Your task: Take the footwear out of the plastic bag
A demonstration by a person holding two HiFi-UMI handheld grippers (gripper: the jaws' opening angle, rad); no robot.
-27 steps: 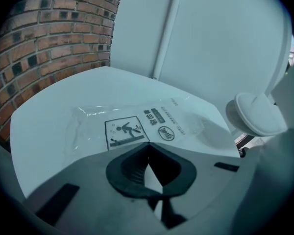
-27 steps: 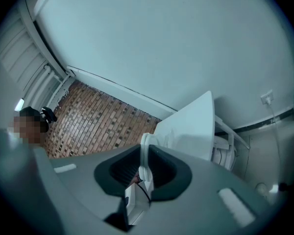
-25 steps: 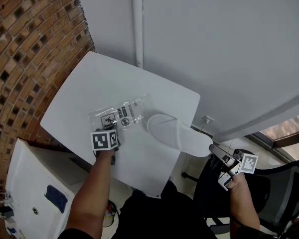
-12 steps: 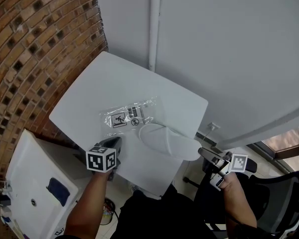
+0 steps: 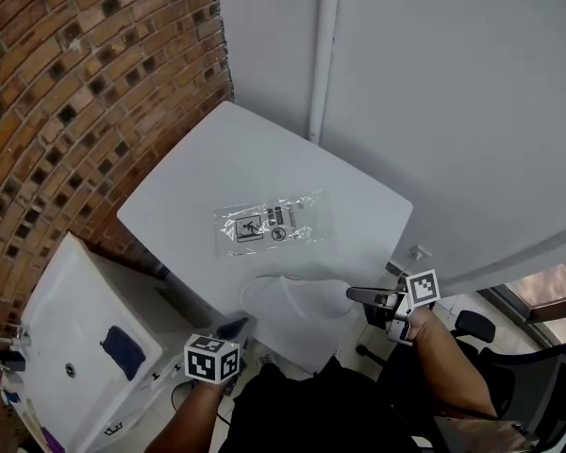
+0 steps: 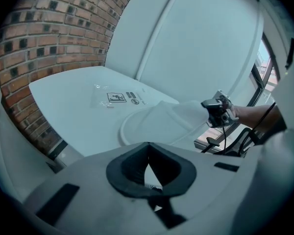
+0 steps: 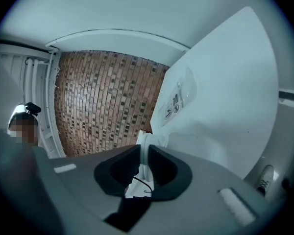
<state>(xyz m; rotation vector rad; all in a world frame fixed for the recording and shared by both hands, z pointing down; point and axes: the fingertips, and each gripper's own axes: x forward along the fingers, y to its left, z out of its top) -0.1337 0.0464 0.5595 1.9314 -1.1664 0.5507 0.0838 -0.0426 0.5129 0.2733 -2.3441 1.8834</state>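
A clear plastic bag (image 5: 269,226) with black print lies flat and empty in the middle of the white table (image 5: 217,173). A white slipper (image 5: 295,299) is outside the bag, at the table's near edge. My right gripper (image 5: 355,295) is shut on its heel end and points along the table. In the right gripper view the slipper's white edge (image 7: 143,153) sits pinched between the jaws, with the bag (image 7: 176,101) beyond. My left gripper (image 5: 234,329) is off the table's near edge, shut and holding nothing. In the left gripper view its closed tips (image 6: 148,146) face the slipper (image 6: 159,124) and the bag (image 6: 118,98).
A brick wall (image 5: 85,83) runs along the left. A white wall with a vertical pipe (image 5: 324,55) stands behind the table. A white cabinet (image 5: 71,347) sits at the lower left and a black office chair (image 5: 519,394) at the lower right.
The right gripper has carried the slipper away from the bag to the table's near edge. The left gripper has left the bag's end and pulled back off the table.
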